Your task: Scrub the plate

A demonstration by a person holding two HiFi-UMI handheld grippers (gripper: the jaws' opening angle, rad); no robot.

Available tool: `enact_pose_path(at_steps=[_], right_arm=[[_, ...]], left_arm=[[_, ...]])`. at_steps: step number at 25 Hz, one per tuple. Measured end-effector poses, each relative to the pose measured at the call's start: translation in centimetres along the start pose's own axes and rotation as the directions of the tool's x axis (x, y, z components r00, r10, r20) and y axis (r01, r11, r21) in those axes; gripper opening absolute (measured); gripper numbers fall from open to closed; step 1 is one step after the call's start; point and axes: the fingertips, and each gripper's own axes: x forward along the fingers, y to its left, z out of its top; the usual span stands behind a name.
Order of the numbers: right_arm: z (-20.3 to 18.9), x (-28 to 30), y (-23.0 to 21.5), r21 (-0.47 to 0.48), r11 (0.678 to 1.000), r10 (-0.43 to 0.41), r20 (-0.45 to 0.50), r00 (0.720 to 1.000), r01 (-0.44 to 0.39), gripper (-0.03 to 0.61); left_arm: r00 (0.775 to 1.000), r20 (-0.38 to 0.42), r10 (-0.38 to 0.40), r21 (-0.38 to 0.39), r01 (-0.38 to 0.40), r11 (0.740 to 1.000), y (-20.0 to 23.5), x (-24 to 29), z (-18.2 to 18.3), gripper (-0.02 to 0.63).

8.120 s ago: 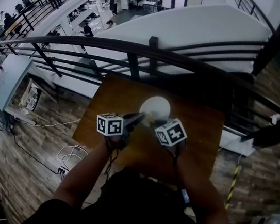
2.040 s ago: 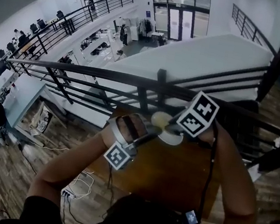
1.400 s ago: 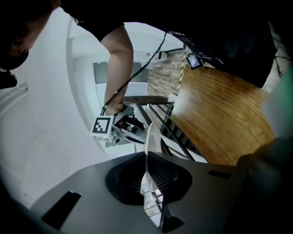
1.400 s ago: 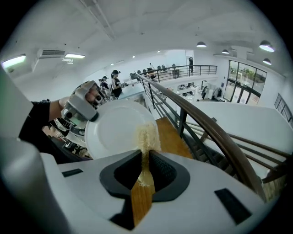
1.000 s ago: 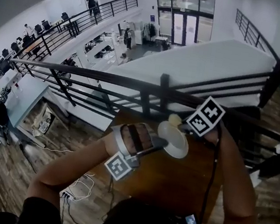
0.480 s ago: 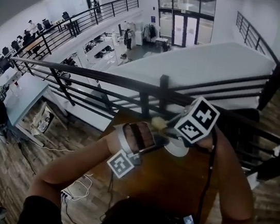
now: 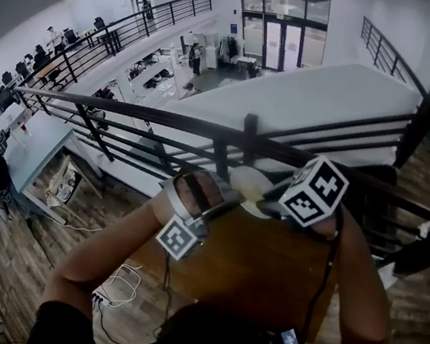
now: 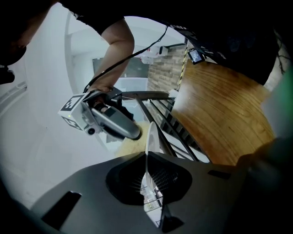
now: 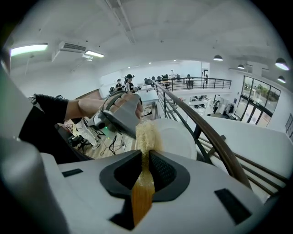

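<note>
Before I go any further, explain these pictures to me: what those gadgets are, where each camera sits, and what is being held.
No robot here: a person holds a hand-operated claw in each hand. One picture comes from a camera on the person's head, looking down; the other two come from cameras riding on each claw. The left claw is shut on the rim of a white plate, holding it up off the wooden table. The right claw is shut on a yellow sponge, which sits against the plate's face.
</note>
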Motion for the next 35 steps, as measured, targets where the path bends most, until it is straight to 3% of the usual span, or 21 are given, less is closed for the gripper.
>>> enact_pose_path(at_steps=[9, 19, 29, 35], right_arm=[[-3.2, 0.1, -2.8, 0.088, 0.996, -0.016, -0.045, 0.999, 0.020, 0.054], [-5.4, 0.6, -6.8, 0.185, 0.982, -0.033, -0.053, 0.998, 0.042, 0.054], [-2.0, 1.2, -5.5, 0.105, 0.993, -0.051, -0.036, 0.998, 0.054, 0.054], [0.6, 0.8, -2.5, 0.056, 0.998, 0.001, 0.003, 1.000, -0.001, 0.054]], left_arm=[[0.999, -0.043, 0.008, -0.005, -0.008, 1.000, 0.6, -1.6, -1.9, 0.025], [0.995, 0.073, 0.063, 0.010, -0.064, 0.998, 2.8, -3.3, 2.8, 0.028], [0.989, 0.137, 0.055, 0.018, -0.058, 0.998, 1.6, -2.8, 5.5, 0.028], [0.988, 0.151, 0.045, 0.014, -0.047, 0.999, 1.3, -2.3, 6.2, 0.026]])
